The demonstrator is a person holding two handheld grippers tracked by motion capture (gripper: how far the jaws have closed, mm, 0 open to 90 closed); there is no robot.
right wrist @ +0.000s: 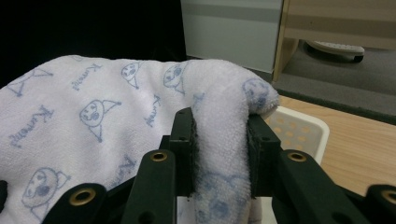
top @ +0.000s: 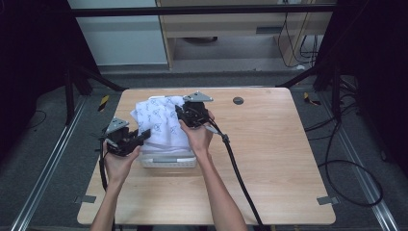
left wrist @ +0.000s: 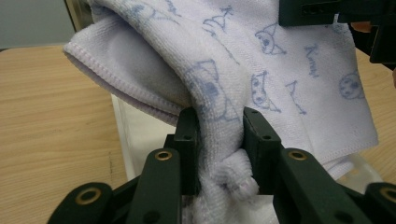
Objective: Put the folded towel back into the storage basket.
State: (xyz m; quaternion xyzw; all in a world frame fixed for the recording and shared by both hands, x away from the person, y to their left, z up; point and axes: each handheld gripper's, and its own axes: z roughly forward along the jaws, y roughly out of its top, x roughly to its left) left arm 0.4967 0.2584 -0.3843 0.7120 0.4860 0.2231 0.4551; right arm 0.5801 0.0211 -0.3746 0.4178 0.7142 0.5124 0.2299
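A white towel (top: 161,122) with blue cartoon prints hangs over a white plastic basket (top: 168,161) near the table's left middle. My left gripper (top: 142,136) is shut on a bunched fold at the towel's left side; in the left gripper view the cloth (left wrist: 219,135) is pinched between both jaws. My right gripper (top: 180,114) is shut on the towel's far right edge, and the right gripper view has a thick fold of towel (right wrist: 219,140) clamped between the jaws. The towel is held up above the basket (right wrist: 299,126), whose perforated rim peeks out at the right.
The wooden table (top: 269,159) has open surface to the right and front. A small dark round grommet (top: 238,100) sits near the far edge. The right gripper's black cable (top: 235,168) trails toward the front edge. Black frame legs and floor cables surround the table.
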